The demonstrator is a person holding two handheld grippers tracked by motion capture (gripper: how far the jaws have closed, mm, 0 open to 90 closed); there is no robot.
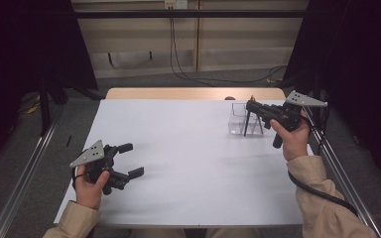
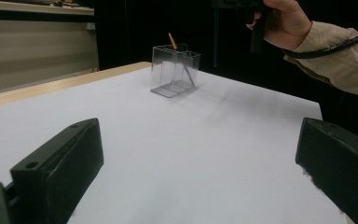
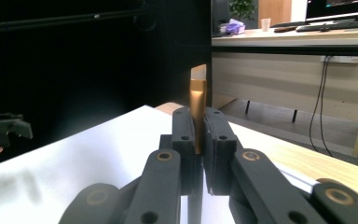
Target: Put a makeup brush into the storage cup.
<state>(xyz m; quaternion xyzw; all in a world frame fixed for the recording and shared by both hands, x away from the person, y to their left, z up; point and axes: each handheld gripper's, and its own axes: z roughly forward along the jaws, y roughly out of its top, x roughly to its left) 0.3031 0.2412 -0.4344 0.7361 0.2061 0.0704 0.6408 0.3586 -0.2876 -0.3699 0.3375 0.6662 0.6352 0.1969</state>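
My right gripper (image 1: 252,105) is held above the table's far right, shut on a thin dark pen (image 1: 246,124) with a gold top end (image 3: 197,105). The pen hangs upright, its lower end at the front of a clear plastic box (image 1: 242,119). In the right gripper view the gold end sticks up between the closed pads (image 3: 218,135). The clear box (image 2: 175,70) holds a thin stick leaning against its wall, with an orange tip (image 2: 171,39) showing above the rim. My left gripper (image 1: 131,159) rests low at the near left, open with nothing between its fingers (image 2: 60,172).
The white table top (image 1: 193,158) ends in a wooden strip (image 1: 178,93) at the far side. Metal rails run along both sides. Cables hang on the back wall. A desk with a keyboard stands in the background of the right gripper view.
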